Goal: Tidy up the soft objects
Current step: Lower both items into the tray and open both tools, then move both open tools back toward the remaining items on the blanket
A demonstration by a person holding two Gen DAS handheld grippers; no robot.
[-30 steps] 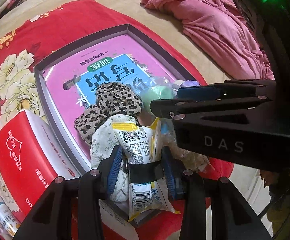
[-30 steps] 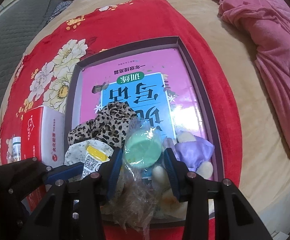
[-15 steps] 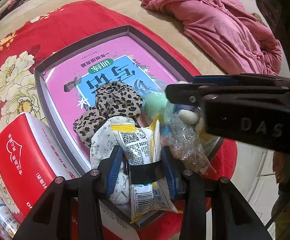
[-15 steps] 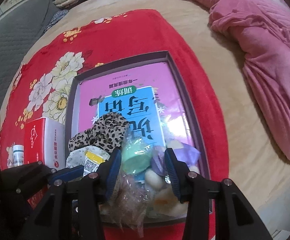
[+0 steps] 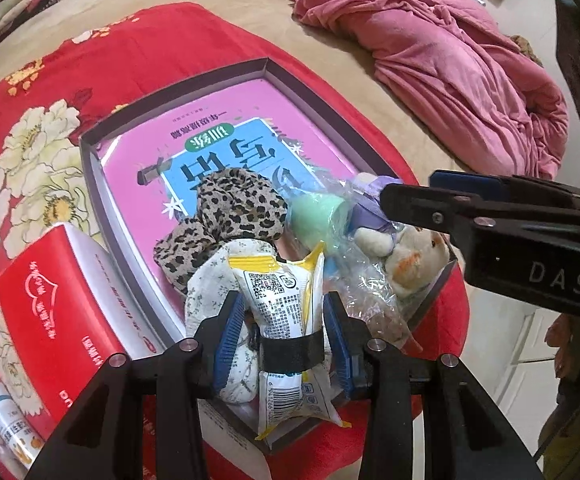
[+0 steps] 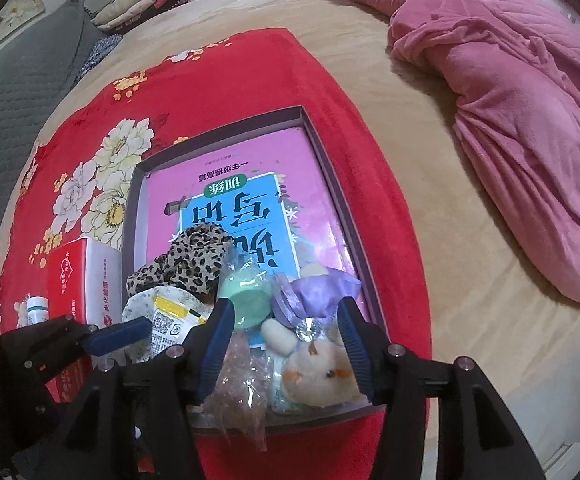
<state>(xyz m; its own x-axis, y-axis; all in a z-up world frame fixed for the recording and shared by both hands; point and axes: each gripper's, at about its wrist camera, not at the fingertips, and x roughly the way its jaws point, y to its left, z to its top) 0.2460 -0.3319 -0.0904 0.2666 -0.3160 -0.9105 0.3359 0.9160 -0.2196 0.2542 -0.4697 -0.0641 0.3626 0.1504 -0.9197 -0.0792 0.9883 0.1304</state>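
A dark shallow box (image 5: 90, 168) on the bed holds a pink book (image 5: 138, 160) and a pile of soft things. A leopard scrunchie (image 5: 238, 212) lies at the back of the pile. My left gripper (image 5: 284, 340) is shut on a yellow-white snack packet (image 5: 278, 300) against a white floral cloth (image 5: 206, 292); its jaws are just easing open. My right gripper (image 6: 284, 344) is opening above the pile. A clear bag (image 6: 242, 380) with a green puff (image 6: 248, 300) and a plush toy (image 6: 318, 368) with purple cloth (image 6: 318, 292) lie between its pads, untouched.
A red tissue box (image 5: 46, 320) stands left of the dark box, with a small bottle (image 5: 6, 416) beside it. A red floral blanket (image 6: 230, 80) lies under everything. A pink quilt (image 6: 530, 140) is bunched on the right. The bed's edge runs close to the box's near right corner.
My right gripper's jaws have spread off the clear bag with the green puff and pulled back and up, uncovering the plush toy. My left gripper has stayed put on the packet.
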